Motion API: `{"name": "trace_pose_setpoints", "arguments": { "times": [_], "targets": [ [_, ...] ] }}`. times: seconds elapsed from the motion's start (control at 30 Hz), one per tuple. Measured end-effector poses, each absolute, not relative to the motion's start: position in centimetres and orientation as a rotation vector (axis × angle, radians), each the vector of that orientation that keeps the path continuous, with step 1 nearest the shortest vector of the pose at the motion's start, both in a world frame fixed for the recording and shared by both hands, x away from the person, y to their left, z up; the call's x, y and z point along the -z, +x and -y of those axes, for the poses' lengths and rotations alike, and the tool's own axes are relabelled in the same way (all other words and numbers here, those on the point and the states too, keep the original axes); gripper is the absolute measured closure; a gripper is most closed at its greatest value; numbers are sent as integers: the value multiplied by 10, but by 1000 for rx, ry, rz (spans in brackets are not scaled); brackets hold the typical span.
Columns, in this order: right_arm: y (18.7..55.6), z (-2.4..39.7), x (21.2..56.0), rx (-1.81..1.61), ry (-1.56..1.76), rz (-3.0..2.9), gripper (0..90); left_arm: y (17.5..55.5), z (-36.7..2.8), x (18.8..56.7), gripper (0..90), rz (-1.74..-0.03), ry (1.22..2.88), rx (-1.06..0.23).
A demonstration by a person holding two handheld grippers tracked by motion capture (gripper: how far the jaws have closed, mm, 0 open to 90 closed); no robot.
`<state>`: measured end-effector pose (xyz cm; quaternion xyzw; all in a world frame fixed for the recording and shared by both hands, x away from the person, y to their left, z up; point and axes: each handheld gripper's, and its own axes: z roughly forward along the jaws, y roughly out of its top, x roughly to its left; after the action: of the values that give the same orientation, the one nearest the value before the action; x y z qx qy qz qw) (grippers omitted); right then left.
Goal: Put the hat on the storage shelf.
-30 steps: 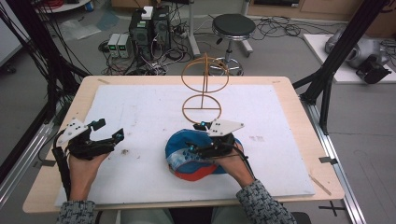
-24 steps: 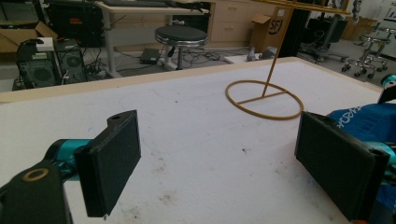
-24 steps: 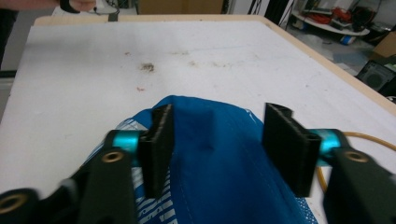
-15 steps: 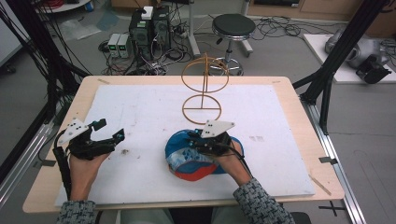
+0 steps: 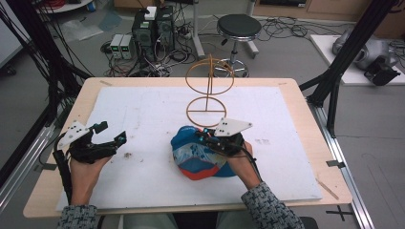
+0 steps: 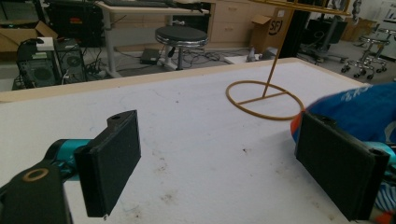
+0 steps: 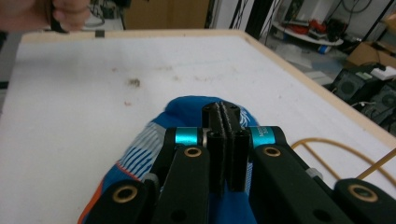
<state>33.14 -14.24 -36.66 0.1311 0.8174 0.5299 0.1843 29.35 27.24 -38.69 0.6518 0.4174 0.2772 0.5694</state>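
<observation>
Blue cloth cap with orange and white trim (image 5: 203,157) lies at six o'clock on the white table mat (image 5: 143,109), below the thin gold wire stand (image 5: 209,90). The right gripper (image 7: 226,123) is squeezed shut over the cap; whether it pinches cloth, I cannot tell. The left gripper (image 6: 224,163) is wide open, holding nothing, at nine o'clock. The cap is not on the stand yet. The right gripper view shows the closed jaws up close.

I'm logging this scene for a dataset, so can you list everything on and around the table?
Cap: one, blue with orange brim, near table centre, under the right gripper.
Wire stand: one, yellow, two rings, behind the cap.
Mat: one, white, covering the table.
Stool: one, black, on the floor beyond.
Computer towers: two, black, on the floor.
Left gripper: black, open, on the mat's left.
Right gripper: black, jaws together over the cap.
</observation>
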Motion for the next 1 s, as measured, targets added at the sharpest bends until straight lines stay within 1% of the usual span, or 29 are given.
{"name": "trace_pose_setpoints", "arguments": {
  "times": [0.1, 0.4, 0.47, 0.5, 0.6, 0.63, 0.7, 0.73, 1.0],
  "targets": [
    [329, 146, 360, -1512, 372, -2281, 895, 293, -272, 387, 146, -976, 1527, -647],
    [319, 161, 323, -1606, 343, -2126, 895, 293, -273, 387, 146, -979, 1526, -650],
    [317, 163, 321, -1616, 355, -2113, 895, 293, -273, 386, 146, -981, 1523, -649],
    [316, 167, 312, -1654, 353, -2078, 895, 293, -273, 386, 146, -981, 1522, -649],
    [314, 172, 306, -1673, 359, -2054, 895, 293, -274, 386, 146, -981, 1522, -649],
    [312, 178, 298, -1707, 357, -2020, 895, 293, -274, 386, 146, -981, 1522, -650],
    [311, 179, 295, -1718, 362, -2011, 895, 293, -274, 386, 146, -984, 1523, -649],
    [309, 186, 287, -1739, 363, -1984, 895, 293, -274, 387, 146, -985, 1524, -646],
    [313, 208, 263, -1766, 368, -1902, 895, 293, -274, 385, 146, -978, 1518, -647]
  ]
}}
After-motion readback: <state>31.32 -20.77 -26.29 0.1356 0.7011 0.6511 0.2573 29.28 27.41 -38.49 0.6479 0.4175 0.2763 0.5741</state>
